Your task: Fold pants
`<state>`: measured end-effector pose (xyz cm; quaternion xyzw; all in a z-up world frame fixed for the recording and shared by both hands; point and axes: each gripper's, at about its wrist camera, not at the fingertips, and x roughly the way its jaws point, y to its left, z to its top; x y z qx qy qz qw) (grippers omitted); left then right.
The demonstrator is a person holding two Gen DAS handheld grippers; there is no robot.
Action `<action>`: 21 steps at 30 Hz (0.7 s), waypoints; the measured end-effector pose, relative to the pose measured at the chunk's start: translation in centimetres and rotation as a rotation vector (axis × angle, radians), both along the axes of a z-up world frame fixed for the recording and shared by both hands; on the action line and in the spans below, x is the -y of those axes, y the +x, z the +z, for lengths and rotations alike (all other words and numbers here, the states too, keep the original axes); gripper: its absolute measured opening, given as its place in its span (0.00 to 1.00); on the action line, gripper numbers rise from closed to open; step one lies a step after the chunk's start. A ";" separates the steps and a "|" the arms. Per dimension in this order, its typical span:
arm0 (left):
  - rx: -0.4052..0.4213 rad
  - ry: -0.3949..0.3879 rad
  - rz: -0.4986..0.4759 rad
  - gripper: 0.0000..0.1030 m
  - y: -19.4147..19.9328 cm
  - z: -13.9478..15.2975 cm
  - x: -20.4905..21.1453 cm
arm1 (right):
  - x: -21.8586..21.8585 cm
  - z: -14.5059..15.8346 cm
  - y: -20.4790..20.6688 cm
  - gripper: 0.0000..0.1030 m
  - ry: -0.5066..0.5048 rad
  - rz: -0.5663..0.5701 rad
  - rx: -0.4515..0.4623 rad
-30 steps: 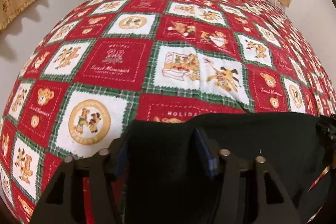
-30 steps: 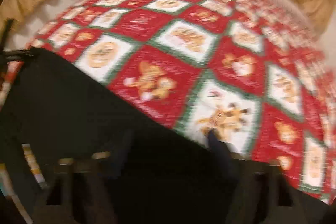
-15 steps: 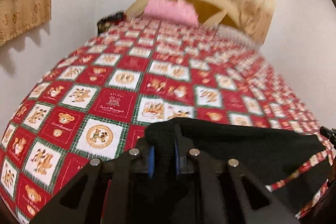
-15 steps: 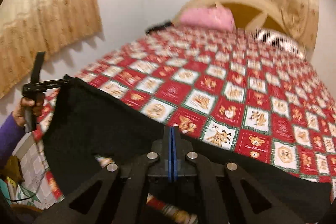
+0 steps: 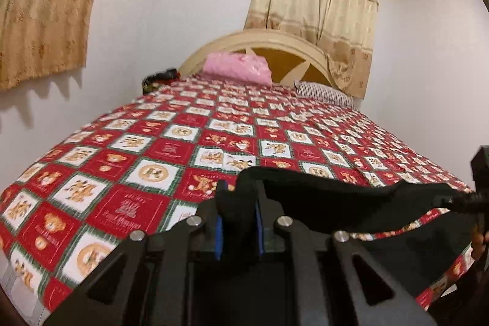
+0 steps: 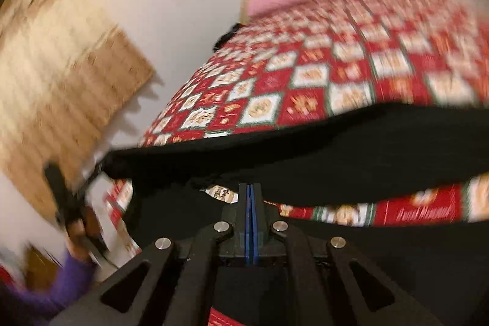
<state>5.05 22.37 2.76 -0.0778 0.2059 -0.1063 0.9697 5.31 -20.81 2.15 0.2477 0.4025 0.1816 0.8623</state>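
Black pants (image 5: 336, 203) hang stretched between my two grippers above the near end of the bed. My left gripper (image 5: 238, 197) is shut on a bunched edge of the pants, its blue pads pressed on the cloth. My right gripper (image 6: 250, 194) is shut with its blue pads together; the black pants (image 6: 305, 148) hang just beyond its tips and the grip itself is hidden by cloth and blur. The right gripper's body shows at the right edge of the left wrist view (image 5: 479, 191). The left gripper shows blurred at the left of the right wrist view (image 6: 70, 203).
The bed has a red, white and green patchwork cover (image 5: 183, 142). A pink pillow (image 5: 238, 66) and a striped pillow (image 5: 324, 92) lie by the curved headboard (image 5: 275, 42). A dark object (image 5: 159, 78) sits at the far left corner. Curtains (image 5: 318, 2) hang on the walls.
Both grippers have risen with the pants, so more wall and curtain show. The right wrist view has swung and tilted left and is blurred by motion.
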 end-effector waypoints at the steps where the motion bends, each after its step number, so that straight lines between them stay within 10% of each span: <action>1: 0.000 -0.020 0.008 0.17 -0.7 -0.6 -0.3 | 0.6 -0.9 0.1 0.13 0.053 -0.019 -0.030; 4: -0.037 -0.074 0.029 0.17 -1.7 -2.8 -1.0 | 2.1 -2.9 0.1 0.72 0.189 -0.100 -0.037; 14: -0.106 -0.133 0.049 0.17 -2.1 -5.5 -1.7 | 3.3 -3.8 3.8 0.74 0.198 -0.262 -0.072; 17: -0.111 -0.133 0.047 0.17 -2.0 -5.6 -1.7 | 3.4 -4.0 4.9 0.53 0.185 -0.293 -0.111; 19: -0.112 -0.128 0.043 0.17 -1.8 -5.5 -1.7 | 3.8 -4.7 5.7 0.11 0.162 -0.303 -0.143; 21: -0.113 -0.115 0.037 0.17 -1.5 -5.3 -1.6 | 3.9 -5.5 6.5 0.06 0.145 -0.289 -0.173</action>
